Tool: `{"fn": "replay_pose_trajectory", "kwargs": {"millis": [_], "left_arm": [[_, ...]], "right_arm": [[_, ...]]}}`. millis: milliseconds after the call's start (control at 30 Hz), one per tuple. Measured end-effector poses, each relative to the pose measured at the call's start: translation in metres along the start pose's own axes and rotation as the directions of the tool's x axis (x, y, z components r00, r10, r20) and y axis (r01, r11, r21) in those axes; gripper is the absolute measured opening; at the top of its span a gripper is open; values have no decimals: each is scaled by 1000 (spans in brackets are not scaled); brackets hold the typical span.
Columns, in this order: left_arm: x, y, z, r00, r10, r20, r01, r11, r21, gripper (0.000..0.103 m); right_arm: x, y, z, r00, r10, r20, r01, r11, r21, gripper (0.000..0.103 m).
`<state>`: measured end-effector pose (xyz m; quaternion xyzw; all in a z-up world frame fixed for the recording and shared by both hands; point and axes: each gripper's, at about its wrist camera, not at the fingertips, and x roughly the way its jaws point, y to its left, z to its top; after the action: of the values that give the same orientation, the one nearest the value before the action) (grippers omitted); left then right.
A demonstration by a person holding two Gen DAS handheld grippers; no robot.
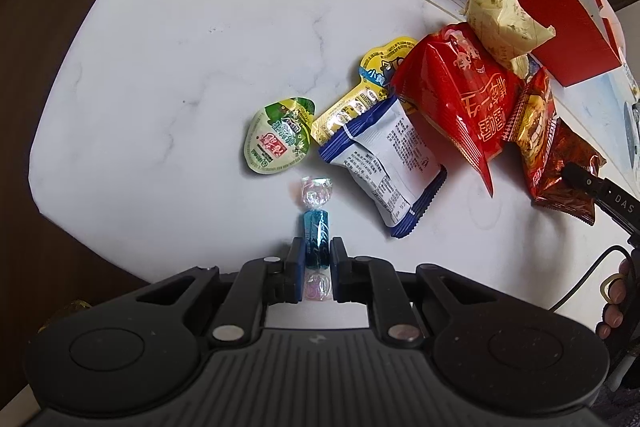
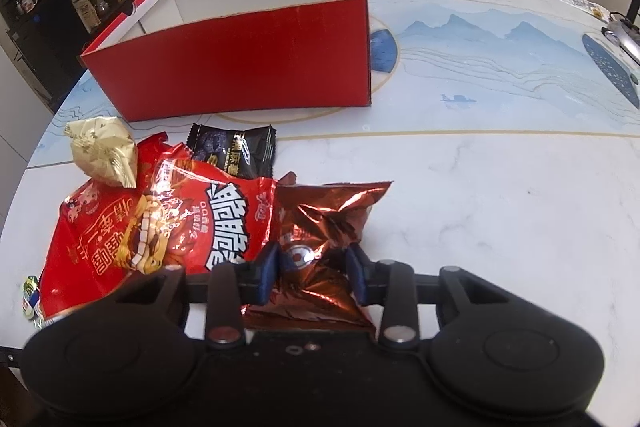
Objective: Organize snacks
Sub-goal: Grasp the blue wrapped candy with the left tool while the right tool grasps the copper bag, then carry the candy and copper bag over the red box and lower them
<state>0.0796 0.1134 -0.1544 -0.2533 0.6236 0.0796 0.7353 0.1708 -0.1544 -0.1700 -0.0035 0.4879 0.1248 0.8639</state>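
My left gripper [image 1: 317, 247] is shut on a blue wrapped candy [image 1: 316, 227] that lies on the white marble table [image 1: 160, 67]. Beside it lie a green jelly cup [image 1: 276, 139], a yellow packet [image 1: 360, 99], a blue-and-white packet [image 1: 388, 163], a big red bag [image 1: 456, 95] and a cream packet [image 1: 504, 19]. My right gripper [image 2: 314, 259] is shut on a shiny copper-brown bag [image 2: 324, 227], which also shows in the left wrist view [image 1: 564, 171]. The open red box [image 2: 240, 55] stands behind the pile.
A red chips bag [image 2: 192, 227], a gold packet [image 2: 104, 151] and a black packet [image 2: 236, 147] lie left of the copper bag. The table's rounded edge [image 1: 72, 219] is close on the left, with dark floor beyond. Small items [image 2: 616, 31] sit at the far right.
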Motion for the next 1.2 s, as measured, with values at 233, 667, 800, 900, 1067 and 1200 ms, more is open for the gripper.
{"fn": "replay_pose_trajectory", "kwargs": {"millis": [233,667,800,900,1067,1200], "left_arm": [[-16,10,3,999,-17,29,16,1000,6,12],[-34,10,10,997,-29,70,27,999,29,8],[-28,7,9,999,-26,40,24,998,52,8],[-22,6,9,1000,-12,20,10,998,66,8],[-12,9,9,1000,16,-3,-16,998,68,9],[-3,9,10,999,31,-19,-29,996,82,23]], "right_arm": [[-16,3,-4,1000,-3,25,3,1000,14,33],[-56,11,0,995,35,98,-39,999,37,33],[-58,12,0,994,45,97,-49,998,42,33],[-58,12,-2,994,49,93,-53,998,44,33],[-58,13,-5,994,56,90,-60,997,48,33],[-58,13,-7,995,59,87,-63,997,49,33]]}}
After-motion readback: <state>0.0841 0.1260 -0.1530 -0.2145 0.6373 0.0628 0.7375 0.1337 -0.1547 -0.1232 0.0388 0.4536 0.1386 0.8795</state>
